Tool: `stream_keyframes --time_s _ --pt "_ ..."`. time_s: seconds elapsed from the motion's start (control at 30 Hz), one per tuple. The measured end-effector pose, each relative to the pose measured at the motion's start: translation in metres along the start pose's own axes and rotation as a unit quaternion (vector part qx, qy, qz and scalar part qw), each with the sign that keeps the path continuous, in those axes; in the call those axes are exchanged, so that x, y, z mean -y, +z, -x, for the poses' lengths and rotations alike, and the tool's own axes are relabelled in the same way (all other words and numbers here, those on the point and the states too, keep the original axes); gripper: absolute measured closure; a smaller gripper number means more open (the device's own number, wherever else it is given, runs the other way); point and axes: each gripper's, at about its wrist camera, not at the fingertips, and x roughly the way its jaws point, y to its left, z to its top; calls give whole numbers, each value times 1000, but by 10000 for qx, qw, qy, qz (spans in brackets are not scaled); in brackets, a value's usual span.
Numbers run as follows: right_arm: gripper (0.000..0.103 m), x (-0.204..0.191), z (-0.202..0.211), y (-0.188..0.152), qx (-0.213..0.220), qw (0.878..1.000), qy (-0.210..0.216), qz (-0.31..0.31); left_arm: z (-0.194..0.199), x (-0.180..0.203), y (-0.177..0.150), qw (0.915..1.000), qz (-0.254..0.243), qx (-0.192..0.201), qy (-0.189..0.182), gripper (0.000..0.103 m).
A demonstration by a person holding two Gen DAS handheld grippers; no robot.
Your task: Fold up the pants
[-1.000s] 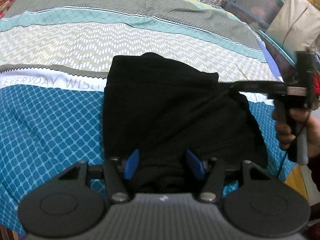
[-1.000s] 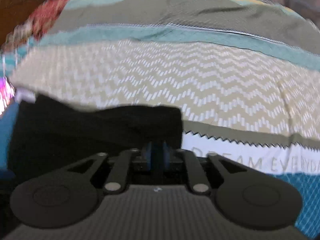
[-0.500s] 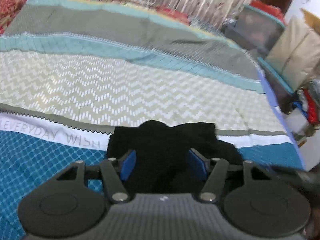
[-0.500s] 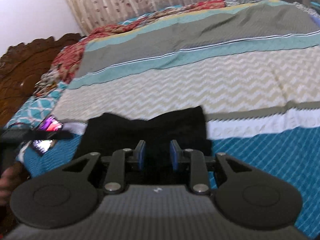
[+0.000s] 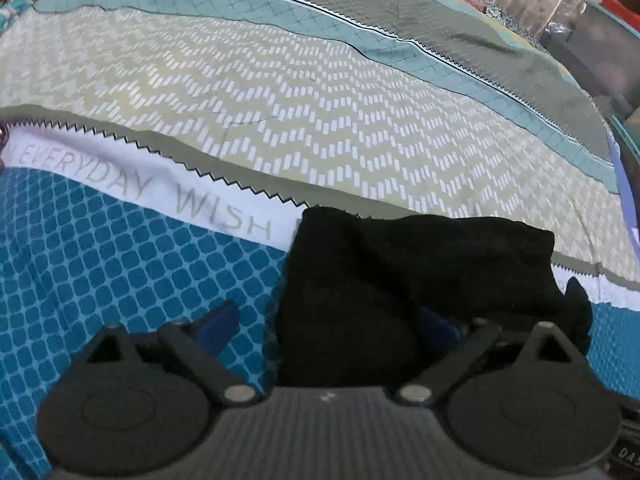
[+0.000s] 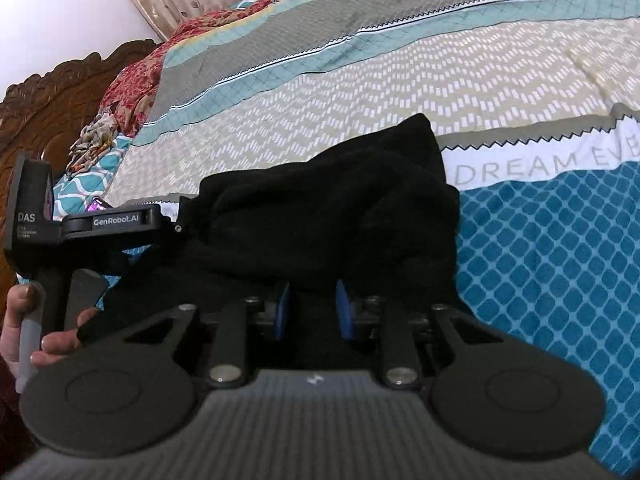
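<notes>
Presently the left gripper has just spread its jaws wide; cloth lies between the pads, unpressed, so that corner is released; the black pants sit bunched in a folded stack on the bedspread, across its lettered white band; the right gripper, jaws narrow, pinches the pants' near edge.
</notes>
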Motion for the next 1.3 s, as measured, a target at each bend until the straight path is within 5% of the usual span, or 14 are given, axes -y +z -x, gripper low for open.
stream_keyframes --time_s 0.17,0.33,0.67,1.3 --pt "74 -1 9 0 50 9999 52 -88 13 8 5 9999 -18 28 158 12" --pt "59 -7 27 -2 238 9997 88 -8 43 17 2 9987 -207 331 325 19" --pt "59 -23 47 -4 433 9973 592 -29 84 35 -10 9956 -506 634 474 21" --pt "59 -81 -9 -11 -467 9905 1078 712 73 40 -31 9931 -825 320 772 37"
